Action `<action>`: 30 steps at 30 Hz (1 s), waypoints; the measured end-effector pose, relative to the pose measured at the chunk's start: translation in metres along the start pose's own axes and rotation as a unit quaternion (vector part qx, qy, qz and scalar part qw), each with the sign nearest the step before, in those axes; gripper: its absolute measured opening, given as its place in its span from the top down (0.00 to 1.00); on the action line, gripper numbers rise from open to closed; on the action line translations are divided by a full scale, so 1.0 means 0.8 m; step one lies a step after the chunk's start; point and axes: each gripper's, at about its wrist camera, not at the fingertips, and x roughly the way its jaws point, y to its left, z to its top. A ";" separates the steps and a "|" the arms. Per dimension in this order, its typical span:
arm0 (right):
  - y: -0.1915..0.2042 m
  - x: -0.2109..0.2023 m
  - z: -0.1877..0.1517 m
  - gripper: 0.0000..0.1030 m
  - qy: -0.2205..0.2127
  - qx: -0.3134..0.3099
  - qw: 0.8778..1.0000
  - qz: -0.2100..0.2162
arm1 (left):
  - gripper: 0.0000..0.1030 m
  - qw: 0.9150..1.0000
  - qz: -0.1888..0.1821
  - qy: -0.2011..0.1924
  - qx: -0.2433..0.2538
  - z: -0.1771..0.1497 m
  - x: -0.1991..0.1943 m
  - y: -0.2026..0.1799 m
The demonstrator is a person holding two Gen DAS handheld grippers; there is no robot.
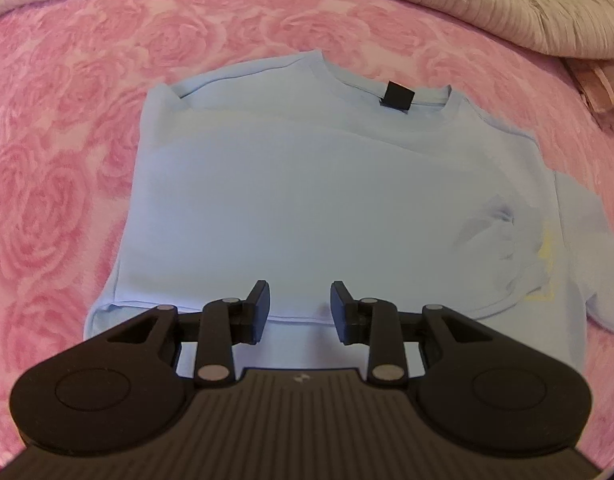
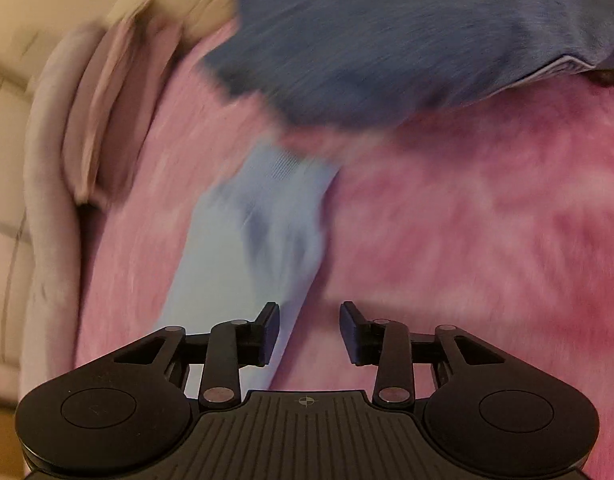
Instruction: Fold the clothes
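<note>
Pale blue shirt [image 1: 307, 200] is spread flat on the pink bed [image 1: 59, 160] for folding; left tongs [image 1: 301, 312] and right tongs [image 2: 310, 332] are held released, empty.

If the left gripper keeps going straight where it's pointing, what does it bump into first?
Most likely the light blue T-shirt lying on the pink rose bedspread. The left gripper, jaws open and empty, points down at its bottom hem.

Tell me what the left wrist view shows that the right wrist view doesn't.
Only the left wrist view: the shirt's neckline with its black tag, and the left gripper, open over the hem. Only the right wrist view: a dark blue garment, blurred, and the right gripper, open and empty. Both: the light blue shirt on the pink rose bedspread.
</note>
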 end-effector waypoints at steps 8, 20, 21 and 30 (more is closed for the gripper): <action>0.038 0.018 0.003 0.98 -0.020 -0.047 0.999 0.008 | 0.73 1.000 -0.002 -0.004 -0.015 0.006 -0.005 0.008; 0.260 -0.083 -0.292 0.93 0.119 -0.549 0.803 0.200 | 0.73 0.994 -0.016 0.004 -0.104 -0.020 -0.021 0.063; 0.256 -0.086 -0.323 0.78 0.147 -0.576 0.778 0.201 | 0.73 0.994 -0.016 0.006 -0.108 -0.025 -0.021 0.066; 0.197 -0.069 -0.372 0.57 0.223 -0.657 0.715 0.083 | 0.73 0.985 -0.091 0.040 -0.138 -0.060 -0.013 0.054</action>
